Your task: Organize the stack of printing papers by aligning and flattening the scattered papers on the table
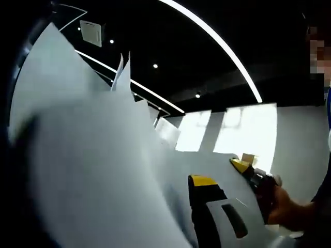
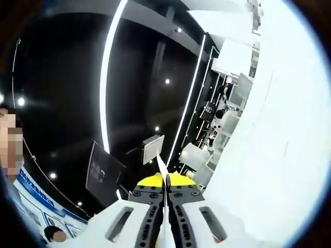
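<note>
Left gripper view: a loose stack of white printing paper sheets [image 1: 98, 155] stands raised off any surface, blurred at the near left, fanning up and leftward of the left gripper [image 1: 207, 201]. 1 white jaw with a black inner face and yellow tip is visible, rising from the bottom edge with the sheets lying directly against its left side. The second jaw is hidden behind the paper, so whether this pair is spread or pinching cannot be told. 2 or 3 sheet corners poke up above the main edge of the stack.

To the right of that jaw, the right gripper [image 1: 247, 170] comes in at the far edge of the sheets, yellow tip touching the paper edge, black body held in a person's hand [image 1: 282, 206].

Right gripper view: 2 white jaws with black toothed inner faces and yellow tips are pressed together, pinching a thin white sheet edge [image 2: 162, 168] that rises as a narrow blade between and just above the fingertips of the right gripper [image 2: 166, 181]. A broad white paper surface [image 2: 274, 144] spreads to the right of the jaws.

Beyond the fingertips in both views: a dark ceiling with long white light strips [image 2: 109, 77] and small round spotlights.
</note>
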### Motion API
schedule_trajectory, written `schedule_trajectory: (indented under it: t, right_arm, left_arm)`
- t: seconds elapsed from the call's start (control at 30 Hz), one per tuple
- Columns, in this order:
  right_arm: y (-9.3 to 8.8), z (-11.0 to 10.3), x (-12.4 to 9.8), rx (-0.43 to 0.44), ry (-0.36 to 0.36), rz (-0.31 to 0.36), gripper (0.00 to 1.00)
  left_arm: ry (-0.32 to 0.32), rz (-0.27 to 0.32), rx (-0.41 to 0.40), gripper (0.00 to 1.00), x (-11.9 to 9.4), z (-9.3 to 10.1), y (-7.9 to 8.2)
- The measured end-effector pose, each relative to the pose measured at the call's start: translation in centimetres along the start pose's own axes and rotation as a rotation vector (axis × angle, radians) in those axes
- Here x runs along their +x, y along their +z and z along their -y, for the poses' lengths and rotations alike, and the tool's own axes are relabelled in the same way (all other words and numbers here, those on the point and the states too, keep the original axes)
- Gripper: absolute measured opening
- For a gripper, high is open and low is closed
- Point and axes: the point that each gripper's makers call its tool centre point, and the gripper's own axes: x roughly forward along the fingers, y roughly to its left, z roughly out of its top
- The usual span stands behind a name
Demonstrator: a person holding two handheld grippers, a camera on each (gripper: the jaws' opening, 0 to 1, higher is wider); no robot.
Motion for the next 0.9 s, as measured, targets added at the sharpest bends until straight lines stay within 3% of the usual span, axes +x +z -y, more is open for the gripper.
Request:
schedule_trajectory:
  t: [0.23, 0.4, 0.47, 0.6, 0.77, 0.9]
  right_arm:
    - [-0.7, 0.0, -0.1, -0.026, -0.017, -0.026, 0.0]
    - [-1.6, -0.1, -0.4, -0.175, -0.036, -0.085, 0.0]
    - [-1.8, -0.4, -0.5, -0.192, -0.028, -0.101, 0.0]
    - [-3.3, -0.8, -0.8, -0.309, -0.006, -0.185, 0.0]
    - [-5.1, -1.2, -1.3, -0.302, 0.029, -0.279, 0.0]
    - [-5.6, -0.9, -1.6, -0.297, 0.027, -0.299, 0.0]
  left_arm:
    - [0.001, 0.001, 0.005, 0.21, 0.0, 0.0, 0.0]
    - [0.009, 0.027, -0.016, 0.21, -0.2, -0.4, 0.5]
    - [0.011, 0.033, -0.02, 0.21, -0.3, -0.4, 0.6]
    - [0.016, 0.037, -0.02, 0.2, -0.3, -0.5, 0.6]
    - [0.027, 0.051, -0.028, 0.2, -0.4, -0.8, 0.9]
    - [0.032, 0.061, -0.035, 0.2, -0.5, -0.9, 1.1]
